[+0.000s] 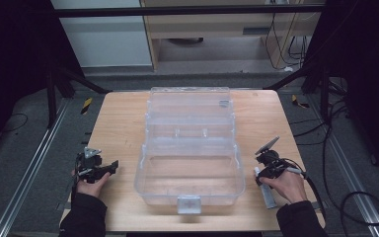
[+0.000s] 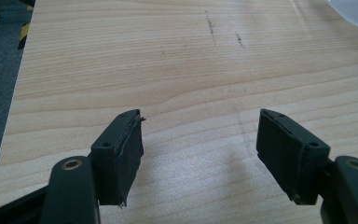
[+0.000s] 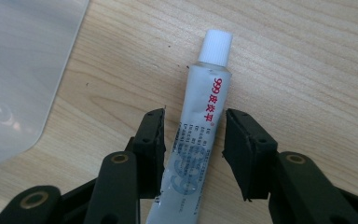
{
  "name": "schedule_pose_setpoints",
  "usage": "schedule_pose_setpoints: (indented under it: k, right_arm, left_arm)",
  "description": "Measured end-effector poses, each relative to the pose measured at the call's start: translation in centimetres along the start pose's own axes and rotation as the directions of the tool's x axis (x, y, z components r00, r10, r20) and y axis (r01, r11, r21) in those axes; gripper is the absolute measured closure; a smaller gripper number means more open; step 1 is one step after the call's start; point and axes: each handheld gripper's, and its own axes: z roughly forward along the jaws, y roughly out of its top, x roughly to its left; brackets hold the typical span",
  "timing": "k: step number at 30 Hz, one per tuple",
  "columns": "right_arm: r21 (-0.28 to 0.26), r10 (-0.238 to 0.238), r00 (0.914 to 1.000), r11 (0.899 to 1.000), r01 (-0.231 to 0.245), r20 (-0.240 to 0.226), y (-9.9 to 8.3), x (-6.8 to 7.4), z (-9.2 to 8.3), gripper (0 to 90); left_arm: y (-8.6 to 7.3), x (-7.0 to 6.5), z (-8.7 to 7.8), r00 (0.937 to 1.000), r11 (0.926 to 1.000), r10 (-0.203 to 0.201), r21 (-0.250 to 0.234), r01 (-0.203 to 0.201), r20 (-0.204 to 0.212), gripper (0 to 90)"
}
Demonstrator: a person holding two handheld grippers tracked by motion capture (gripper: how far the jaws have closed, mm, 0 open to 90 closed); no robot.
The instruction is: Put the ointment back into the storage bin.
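Note:
A white ointment tube [image 3: 208,100] with a white cap and red print lies flat on the wooden table [image 1: 123,123], right of the clear box. My right gripper [image 3: 195,135] points down over it, one jaw on each side of the tube's body. A thin gap shows on each side, so the pads are not pressing. In the high view the tube [image 1: 266,192] lies under the right hand, with the right gripper [image 1: 260,172] at its far end. My left gripper [image 2: 200,140] rests open over bare wood, and it sits at the table's left [image 1: 109,167].
A large clear plastic box [image 1: 190,148] with its lid open stands in the middle of the table, a latch at its near side. Its rounded corner [image 3: 18,70] lies just left of the right gripper. Black frame rails and cables surround the table.

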Motion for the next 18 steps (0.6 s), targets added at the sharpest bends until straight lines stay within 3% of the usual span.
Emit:
schedule_pose_setpoints:
  k: [18]
  right_arm:
    - [0.050,-0.005,0.9999,0.999,0.005,0.013,0.45,0.23,0.99,68.3]
  left_arm:
    - [0.00,0.04,-0.01,1.0000,1.0000,-0.001,0.000,0.001,0.001,31.3]
